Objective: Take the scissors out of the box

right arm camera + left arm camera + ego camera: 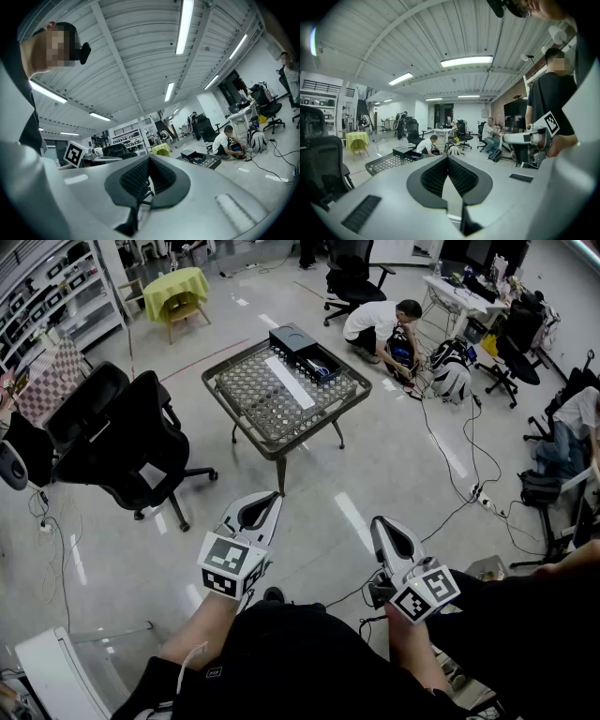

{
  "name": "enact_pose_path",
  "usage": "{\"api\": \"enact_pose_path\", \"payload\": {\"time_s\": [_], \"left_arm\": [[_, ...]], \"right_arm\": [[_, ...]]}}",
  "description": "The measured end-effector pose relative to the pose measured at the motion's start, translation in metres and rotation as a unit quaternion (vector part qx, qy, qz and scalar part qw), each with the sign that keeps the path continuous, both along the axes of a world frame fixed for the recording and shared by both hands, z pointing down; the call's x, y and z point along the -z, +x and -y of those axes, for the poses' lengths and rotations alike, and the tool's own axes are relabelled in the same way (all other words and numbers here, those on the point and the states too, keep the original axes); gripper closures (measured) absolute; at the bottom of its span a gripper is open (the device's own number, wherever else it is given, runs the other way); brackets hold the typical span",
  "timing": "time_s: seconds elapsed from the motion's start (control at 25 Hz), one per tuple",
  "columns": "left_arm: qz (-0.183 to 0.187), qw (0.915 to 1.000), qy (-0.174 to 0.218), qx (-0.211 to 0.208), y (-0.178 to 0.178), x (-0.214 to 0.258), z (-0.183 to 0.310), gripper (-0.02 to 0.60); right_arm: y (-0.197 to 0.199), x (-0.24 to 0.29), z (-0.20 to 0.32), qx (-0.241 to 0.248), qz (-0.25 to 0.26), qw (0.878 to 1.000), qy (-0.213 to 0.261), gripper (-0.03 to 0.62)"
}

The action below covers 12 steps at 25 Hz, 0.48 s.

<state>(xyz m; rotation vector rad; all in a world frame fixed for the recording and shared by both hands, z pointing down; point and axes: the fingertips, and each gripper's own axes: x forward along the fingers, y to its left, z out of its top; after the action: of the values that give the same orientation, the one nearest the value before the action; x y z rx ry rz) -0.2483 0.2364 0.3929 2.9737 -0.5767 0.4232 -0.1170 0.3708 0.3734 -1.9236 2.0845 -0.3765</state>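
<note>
Left gripper (263,505) clenched and empty: in the left gripper view its dark ribbed pads (436,176) meet at the tips, nothing between them. Right gripper (385,536) also clenched on nothing, with pads (136,177) pressed together in the right gripper view. The person holds both out in front of the body, side by side but apart, over glossy floor (309,484), and neither touches anything. The left one points slightly down, the right one about level.

Mesh-top table (248,404) stands well ahead of both grippers, on thin legs. Black box (302,350) sits on the table's far right part and looks open, with something blue inside. The scissors are too small to make out in any view. The box also shows in the left gripper view (405,151) and the right gripper view (202,158), far off past the closed jaws. White strip (289,381) lies on the mesh just beside the box.

Black office chairs (141,451) stand left of the table. Person in a white shirt (378,320) crouches on the floor beyond the table, near a desk. Small table under a yellow-green cloth (175,287) is far back left. Cables (450,474) trail over the floor on the right.
</note>
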Motion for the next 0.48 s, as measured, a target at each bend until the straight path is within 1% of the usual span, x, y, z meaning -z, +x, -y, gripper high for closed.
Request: {"api": "enact_pose_path", "payload": {"time_s": [0.28, 0.48], "left_arm": [[0.005, 1.0000, 0.007, -0.005, 0.010, 0.001, -0.009, 0.575], [0.001, 0.9999, 0.010, -0.003, 0.021, 0.001, -0.022, 0.575]], "right_arm": [[0.011, -0.001, -0.011, -0.008, 0.005, 1.000, 0.007, 0.586], [0.022, -0.002, -0.022, -0.009, 0.009, 1.000, 0.014, 0.586]]}}
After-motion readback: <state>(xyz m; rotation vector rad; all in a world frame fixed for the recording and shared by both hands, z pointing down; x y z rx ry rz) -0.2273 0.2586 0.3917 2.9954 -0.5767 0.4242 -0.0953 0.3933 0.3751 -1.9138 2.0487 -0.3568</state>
